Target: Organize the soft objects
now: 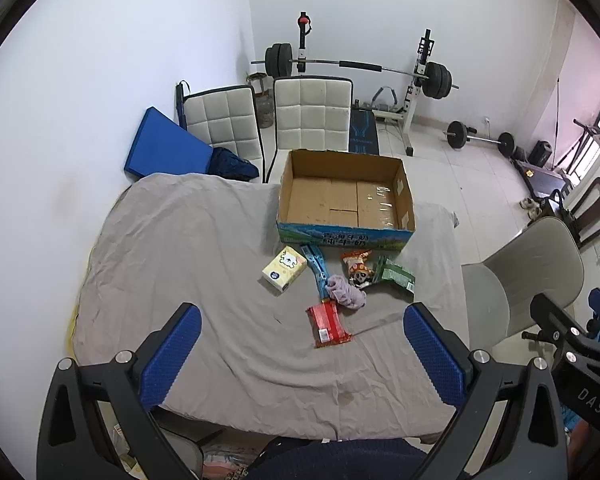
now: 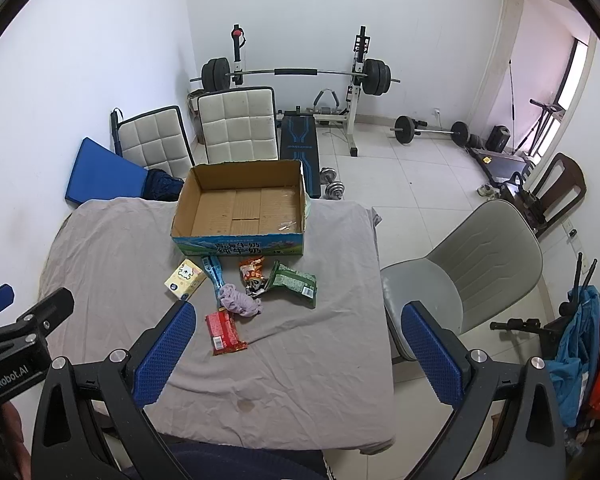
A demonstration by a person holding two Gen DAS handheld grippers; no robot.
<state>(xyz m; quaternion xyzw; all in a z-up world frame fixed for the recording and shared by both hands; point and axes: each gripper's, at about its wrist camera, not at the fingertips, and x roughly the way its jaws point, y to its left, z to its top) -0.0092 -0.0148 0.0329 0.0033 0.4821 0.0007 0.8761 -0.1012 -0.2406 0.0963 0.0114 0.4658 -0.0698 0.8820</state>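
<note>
The lilac cloth (image 2: 239, 302) hides the blue packet's (image 2: 213, 271) lower end. The box's (image 2: 240, 245) blue print is perhaps too small to read.

A wrinkled, matt grey cloth (image 1: 180, 248) covers the table. The open box (image 1: 344, 200) is plain brown cardboard inside, with a glossy printed outer wall. The red packet (image 1: 328, 325) and green packet (image 2: 293, 283) are shiny plastic film. The purple fabric (image 1: 346, 295) looks soft and crumpled. The gripper pads (image 1: 172, 354) are textured blue rubber on black plastic.

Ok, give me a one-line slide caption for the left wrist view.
Open left gripper above a cloth-covered table, facing an empty cardboard box and loose soft items: tissue pack, purple cloth, red packet.
</note>
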